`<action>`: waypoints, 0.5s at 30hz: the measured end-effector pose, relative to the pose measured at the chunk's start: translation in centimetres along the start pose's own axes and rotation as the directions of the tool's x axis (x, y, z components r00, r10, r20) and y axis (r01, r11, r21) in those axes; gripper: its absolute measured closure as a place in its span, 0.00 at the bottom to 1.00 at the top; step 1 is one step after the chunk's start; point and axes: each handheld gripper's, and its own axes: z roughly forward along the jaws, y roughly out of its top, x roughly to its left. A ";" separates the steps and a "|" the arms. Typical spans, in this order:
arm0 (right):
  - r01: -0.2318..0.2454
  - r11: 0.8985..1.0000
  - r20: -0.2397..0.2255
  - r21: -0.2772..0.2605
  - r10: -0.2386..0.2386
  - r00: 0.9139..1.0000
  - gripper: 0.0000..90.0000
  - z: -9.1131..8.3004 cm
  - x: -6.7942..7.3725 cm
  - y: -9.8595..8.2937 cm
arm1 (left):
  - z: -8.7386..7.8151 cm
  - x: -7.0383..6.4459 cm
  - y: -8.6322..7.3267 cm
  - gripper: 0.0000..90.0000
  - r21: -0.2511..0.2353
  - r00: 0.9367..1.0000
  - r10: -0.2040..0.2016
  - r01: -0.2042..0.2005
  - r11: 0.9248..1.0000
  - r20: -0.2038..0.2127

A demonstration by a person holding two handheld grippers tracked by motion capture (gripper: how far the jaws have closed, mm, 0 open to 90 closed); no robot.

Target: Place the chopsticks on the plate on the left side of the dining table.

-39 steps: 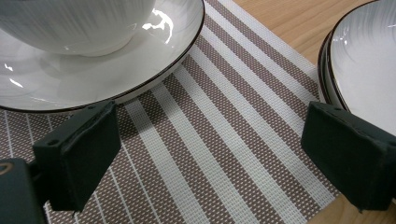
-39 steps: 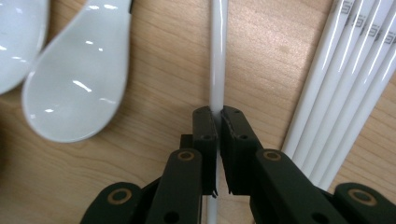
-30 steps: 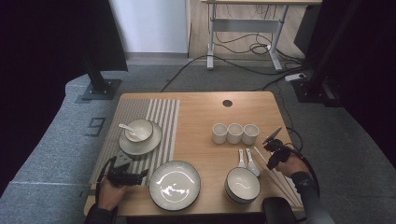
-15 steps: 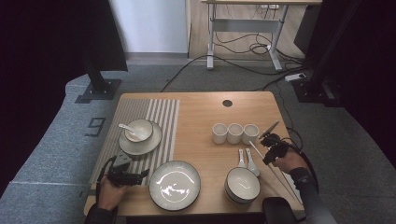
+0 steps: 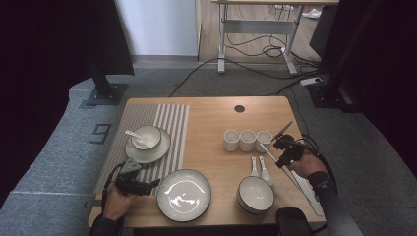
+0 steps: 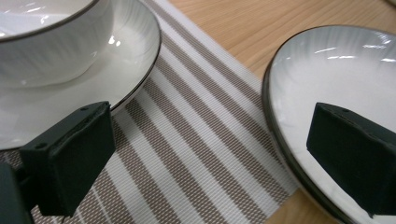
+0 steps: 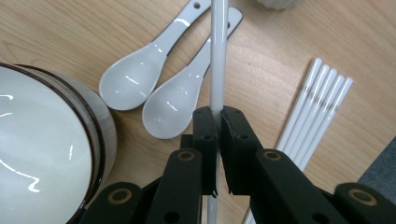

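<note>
The right gripper (image 7: 217, 122) has its jaws pinched on a single white chopstick (image 7: 218, 56), which runs straight up the middle of the right gripper view, its long axis in line with the jaws and crossing over the two ceramic soup spoons (image 7: 154, 70). The remaining chopsticks (image 7: 312, 109) lie in a bundle at the right of that frame (parallel, touching one another). The left gripper (image 6: 205, 154), jaws spread, rests at lower left of the high view between the striped placemat (image 6: 196, 140) and the plate (image 6: 299, 70), far from the chopsticks.

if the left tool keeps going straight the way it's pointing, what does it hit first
Probably the striped placemat under the open left tool, then the gap between the saucer and the plate; depth is unclear.
</note>
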 end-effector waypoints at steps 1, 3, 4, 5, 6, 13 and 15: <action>0.008 1.000 0.002 0.000 -0.008 1.000 0.94 -0.2 0.1 0.1 | -0.1 -0.1 0.2 0.01 0.001 1.000 0.004 -0.004 1.000 0.009; 0.021 1.000 0.002 -0.003 -0.021 1.000 0.94 -0.5 0.3 0.4 | -0.2 -0.2 0.5 0.01 0.003 1.000 0.013 -0.013 1.000 0.021; 0.030 1.000 0.005 -0.002 -0.030 1.000 0.94 -0.7 0.4 0.6 | -0.2 -0.2 0.7 0.01 0.003 1.000 0.015 -0.015 1.000 0.025; 0.036 0.999 0.006 -0.001 -0.035 0.999 0.94 -0.8 0.5 0.8 | -0.2 -0.3 0.9 0.02 0.004 0.999 0.020 -0.020 1.000 0.033; 0.045 0.999 0.003 0.000 -0.045 0.999 0.94 -0.9 0.7 1.0 | -0.2 -0.4 1.0 0.02 0.005 0.999 0.024 -0.025 1.000 0.037; 0.097 0.995 -0.006 -0.006 -0.097 0.995 0.94 -1.7 1.8 2.2 | 0.0 -1.1 2.8 0.01 0.014 0.994 0.072 -0.074 0.997 0.083; 0.109 0.994 -0.008 -0.010 -0.109 0.994 0.94 -1.9 2.1 2.5 | 0.2 -1.4 3.5 0.01 0.016 0.991 0.092 -0.094 0.995 0.099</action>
